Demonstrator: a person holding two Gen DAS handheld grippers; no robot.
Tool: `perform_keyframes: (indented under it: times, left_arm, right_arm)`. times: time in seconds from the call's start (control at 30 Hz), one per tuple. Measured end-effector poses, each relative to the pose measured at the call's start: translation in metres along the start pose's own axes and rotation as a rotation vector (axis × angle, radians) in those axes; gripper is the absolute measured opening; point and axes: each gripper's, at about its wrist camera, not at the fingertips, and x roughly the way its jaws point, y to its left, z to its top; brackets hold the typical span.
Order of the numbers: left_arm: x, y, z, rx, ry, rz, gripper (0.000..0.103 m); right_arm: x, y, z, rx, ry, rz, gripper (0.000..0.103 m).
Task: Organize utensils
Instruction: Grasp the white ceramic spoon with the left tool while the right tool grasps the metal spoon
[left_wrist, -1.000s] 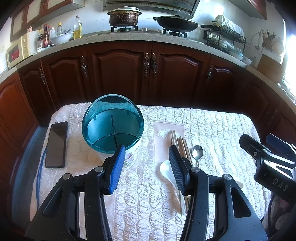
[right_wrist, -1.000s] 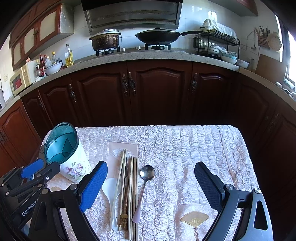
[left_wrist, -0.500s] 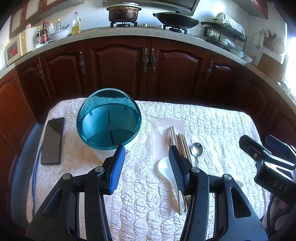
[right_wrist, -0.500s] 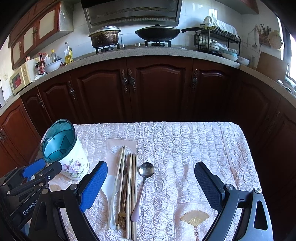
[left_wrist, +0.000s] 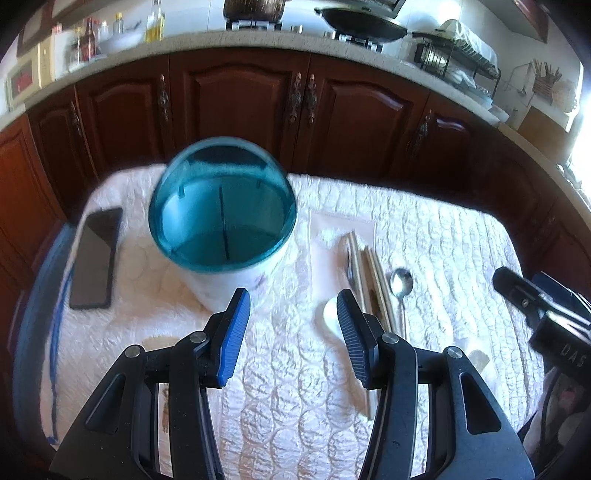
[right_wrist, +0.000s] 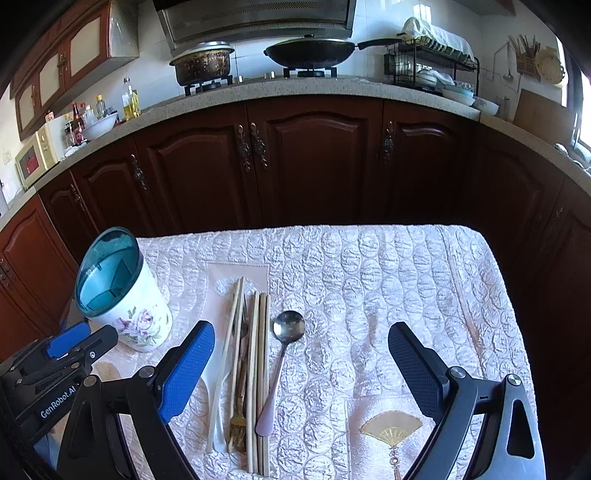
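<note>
1. A utensil holder (left_wrist: 225, 236) with a teal rim and a floral white body stands upright on a quilted white tablecloth (left_wrist: 443, 236) in a kitchen; dividers split its inside into compartments, and no utensil shows in them.

2. The left gripper (left_wrist: 293, 332) hovers over the cloth just short of the holder, its blue-padded jaws spread apart and nothing between them; the holder sits beyond its left finger.

3. The right gripper (right_wrist: 301, 365) hangs above the cloth with its jaws spread wide and nothing between them; the utensils lie below and between its fingers, nearer the left one.

4. The utensils lie side by side to the right of the holder, apart from it: a white spoon (right_wrist: 218, 387), several chopsticks (right_wrist: 258, 369), a fork (right_wrist: 238, 417) with its tines toward the camera, and a metal spoon (right_wrist: 284, 354) with a pale handle, its bowl pointing away; the chopsticks and fork touch one another in a bundle, while the metal spoon rests just beside them.

5. A dark phone (left_wrist: 96, 258) lies flat on the cloth left of the holder; a fan motif (right_wrist: 391, 430) marks the cloth near the right gripper's right finger; dark wooden cabinets (right_wrist: 314, 162) stand behind the table.
</note>
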Motion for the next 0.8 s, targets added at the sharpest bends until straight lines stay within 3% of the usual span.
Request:
perform_keyframes:
  times: [0.17, 0.4, 0.5, 0.7, 0.8]
  left_arm:
    - [0.025, 0.01, -0.011, -0.044, 0.092, -0.078, 0.048]
    - [0.059, -0.003, -0.019, -0.016, 0.205, -0.165, 0.046]
    - [0.075, -0.006, -0.018, -0.029, 0.224, -0.163, 0.045]
    - [0.105, -0.01, -0.016, -0.093, 0.264, -0.165, 0.033]
    - [0.115, -0.014, -0.018, -0.095, 0.281, -0.169, 0.017]
  right_arm:
    - [0.024, -0.01, -0.01, 0.002, 0.063, 0.055, 0.093]
    - [0.062, -0.016, -0.027, 0.01, 0.162, 0.142, 0.064]
    - [0.07, -0.021, -0.028, 0.021, 0.179, 0.171, 0.063]
    - [0.096, -0.026, -0.028, 0.015, 0.223, 0.224, 0.057]
    - [0.114, -0.032, -0.024, 0.035, 0.242, 0.254, 0.056]
